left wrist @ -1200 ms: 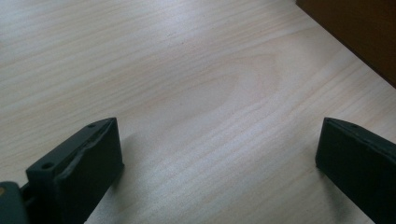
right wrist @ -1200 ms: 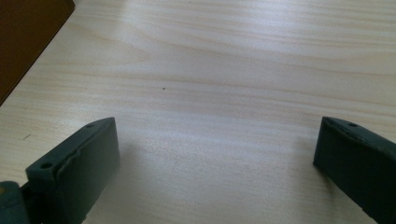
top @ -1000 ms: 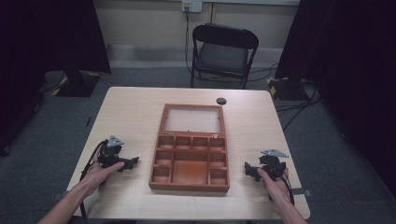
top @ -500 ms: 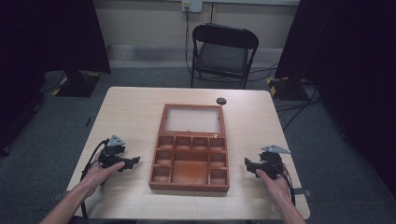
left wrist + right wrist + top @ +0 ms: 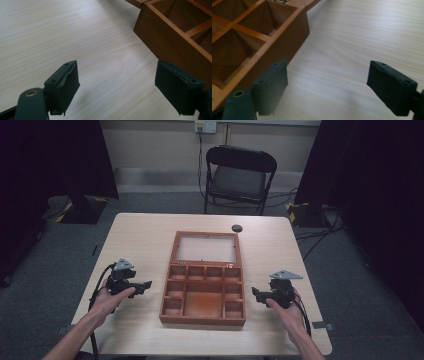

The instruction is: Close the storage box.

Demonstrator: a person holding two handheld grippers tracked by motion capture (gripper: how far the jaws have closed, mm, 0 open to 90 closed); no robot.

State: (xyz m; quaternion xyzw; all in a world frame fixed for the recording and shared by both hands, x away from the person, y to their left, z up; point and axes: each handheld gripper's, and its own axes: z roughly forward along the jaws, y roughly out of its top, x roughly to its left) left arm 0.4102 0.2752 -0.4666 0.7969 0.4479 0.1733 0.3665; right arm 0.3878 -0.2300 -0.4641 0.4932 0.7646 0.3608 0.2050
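An open wooden compartment box (image 5: 205, 292) lies in the middle of the table, its glass-paned lid (image 5: 206, 248) folded flat toward the far side. My left gripper (image 5: 146, 285) rests on the table just left of the box, open, pointing at the box's side wall (image 5: 172, 42), with bare wood between its jaws. To the right of the box my right gripper (image 5: 256, 293) sits low, open too, aimed at the box's right wall (image 5: 284, 42). The compartments that I see are empty.
A small dark round object (image 5: 237, 227) lies on the table beyond the lid. A black folding chair (image 5: 240, 175) stands behind the far edge. Light wooden table (image 5: 140, 235) surface stretches on both sides of the box. Cables trail from both grippers.
The right gripper has drifted slightly toward the far side. The left gripper and the box have kept still.
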